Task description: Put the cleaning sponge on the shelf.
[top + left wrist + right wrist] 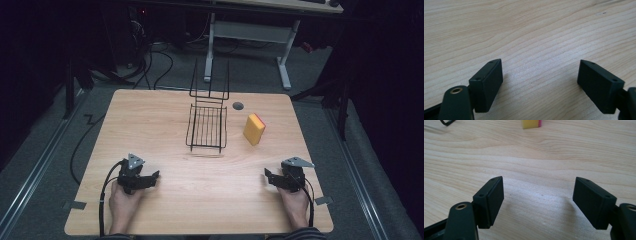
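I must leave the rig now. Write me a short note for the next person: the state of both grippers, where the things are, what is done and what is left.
Left gripper: open, holds nothing, low over the near left of the table.
Right gripper: open, holds nothing, near right.
Sponge: yellow, untouched, at the far right, beside the wire basket and apart from it.
Done: nothing yet.
Left: probably everything; likely pick up the sponge first.

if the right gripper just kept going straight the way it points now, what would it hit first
Probably the yellow sponge. The right gripper has open jaws over bare table, and the sponge stands ahead, just left of centre; depth is hard to judge.
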A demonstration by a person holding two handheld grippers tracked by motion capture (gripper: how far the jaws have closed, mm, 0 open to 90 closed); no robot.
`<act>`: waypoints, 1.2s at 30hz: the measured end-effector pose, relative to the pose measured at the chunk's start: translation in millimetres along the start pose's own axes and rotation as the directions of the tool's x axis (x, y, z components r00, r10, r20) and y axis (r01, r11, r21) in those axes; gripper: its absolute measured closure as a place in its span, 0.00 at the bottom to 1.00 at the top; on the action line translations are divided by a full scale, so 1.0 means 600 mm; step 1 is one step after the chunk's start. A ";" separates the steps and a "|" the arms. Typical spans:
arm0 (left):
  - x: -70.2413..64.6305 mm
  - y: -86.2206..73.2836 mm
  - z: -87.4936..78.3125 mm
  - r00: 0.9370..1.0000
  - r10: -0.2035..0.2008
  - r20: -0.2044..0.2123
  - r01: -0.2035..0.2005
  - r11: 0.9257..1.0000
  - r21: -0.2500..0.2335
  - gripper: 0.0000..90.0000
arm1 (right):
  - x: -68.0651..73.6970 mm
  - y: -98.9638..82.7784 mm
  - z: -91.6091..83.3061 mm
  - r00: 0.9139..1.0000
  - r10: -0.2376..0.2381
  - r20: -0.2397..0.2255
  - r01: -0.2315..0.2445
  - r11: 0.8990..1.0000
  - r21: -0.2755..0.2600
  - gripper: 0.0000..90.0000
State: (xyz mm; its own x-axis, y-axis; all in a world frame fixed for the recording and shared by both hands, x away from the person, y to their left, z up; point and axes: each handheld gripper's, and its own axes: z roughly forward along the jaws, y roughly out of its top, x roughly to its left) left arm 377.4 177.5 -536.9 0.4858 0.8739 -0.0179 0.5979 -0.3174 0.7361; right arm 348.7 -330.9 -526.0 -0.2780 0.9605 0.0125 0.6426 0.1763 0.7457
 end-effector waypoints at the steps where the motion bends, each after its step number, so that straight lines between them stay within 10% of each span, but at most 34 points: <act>1: 0.000 0.000 0.000 1.000 0.000 0.000 0.000 1.000 0.000 0.23 | 0.000 0.000 -0.002 1.000 0.006 -0.002 -0.006 1.000 -0.002 0.28; 36: 0.000 0.000 0.000 1.000 0.000 0.000 0.000 1.000 0.000 0.23 | 0.022 0.048 -0.056 0.995 0.012 -0.097 -0.024 0.992 -0.124 0.30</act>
State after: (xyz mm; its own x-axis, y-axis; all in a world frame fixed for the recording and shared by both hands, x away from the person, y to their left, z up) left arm 377.4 177.5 -536.9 0.4859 0.8738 -0.0177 0.5980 -0.3176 0.7359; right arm 339.7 -320.4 -481.9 -0.3386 0.9370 0.0859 0.5555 0.1254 0.8220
